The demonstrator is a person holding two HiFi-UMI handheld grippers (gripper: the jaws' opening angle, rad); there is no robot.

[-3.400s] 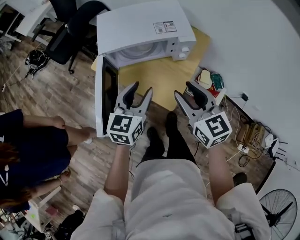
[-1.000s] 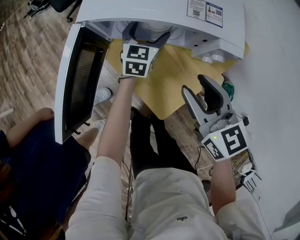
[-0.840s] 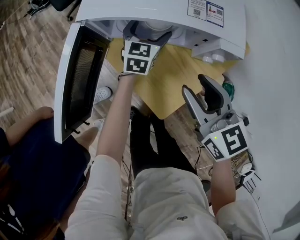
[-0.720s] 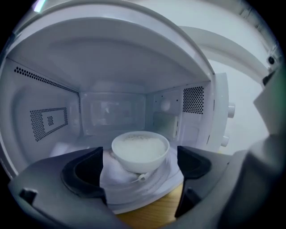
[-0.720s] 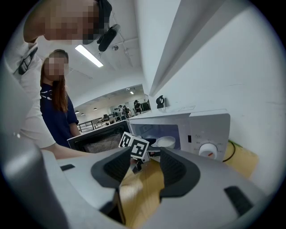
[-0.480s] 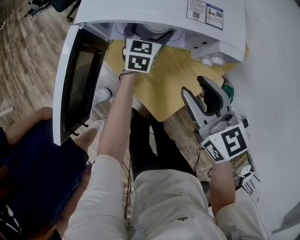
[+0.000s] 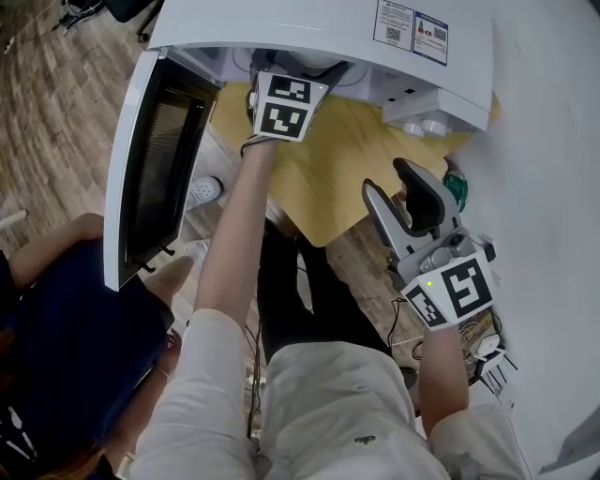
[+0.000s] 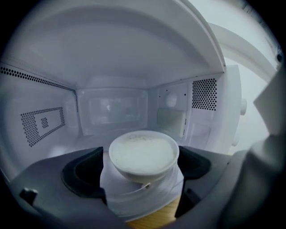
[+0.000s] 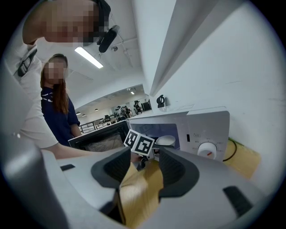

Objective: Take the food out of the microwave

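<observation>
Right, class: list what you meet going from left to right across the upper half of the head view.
Wooden floor → open microwave door → left gripper → right gripper → white wall.

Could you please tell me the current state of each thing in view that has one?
Microwave door: swung open.
Bowl: full, inside the microwave, not gripped.
Left tool: open, jaws just widened, bowl between them.
Right tool: open, empty, away from the microwave.
</observation>
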